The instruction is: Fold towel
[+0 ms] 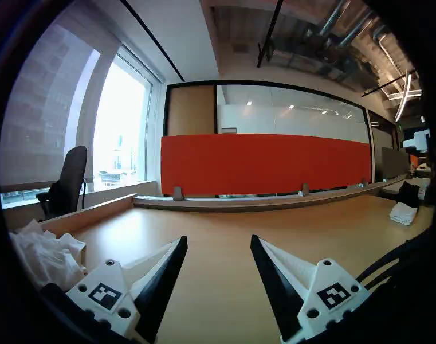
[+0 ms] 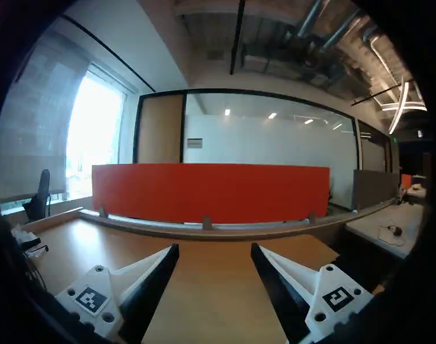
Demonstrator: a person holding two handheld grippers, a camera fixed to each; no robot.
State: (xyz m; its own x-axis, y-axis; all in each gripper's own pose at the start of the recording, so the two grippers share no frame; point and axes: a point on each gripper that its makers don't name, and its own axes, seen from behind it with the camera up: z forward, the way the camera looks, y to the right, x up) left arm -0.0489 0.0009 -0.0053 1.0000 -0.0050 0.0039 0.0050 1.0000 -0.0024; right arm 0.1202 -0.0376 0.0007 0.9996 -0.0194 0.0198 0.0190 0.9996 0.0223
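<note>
towel heap (image 1: 46,255), white and crumpled, is seen in the left gripper view at the left edge of the table (image 1: 218,218), just beside the left finger of the left gripper (image 1: 218,238) and apart from it. a folded towel (image 1: 403,213) is laid far off at the right side of the table, with a black object (image 1: 409,194) just behind it. the far edge of the table is closed by a red divider (image 1: 263,163), with a glass wall above it. a chair (image 1: 66,183) is set by the window (image 1: 120,143) at the left. in the right gripper view a cable (image 2: 392,230) is seen on a pale desk (image 2: 384,221) to the right.

both grippers are held low and level over the table, pointed at the divider. the left gripper's claw is spread wide, with nothing held and bare wood between the fingers. the right gripper (image 2: 215,246) is spread just as wide and nothing is gripped.
</note>
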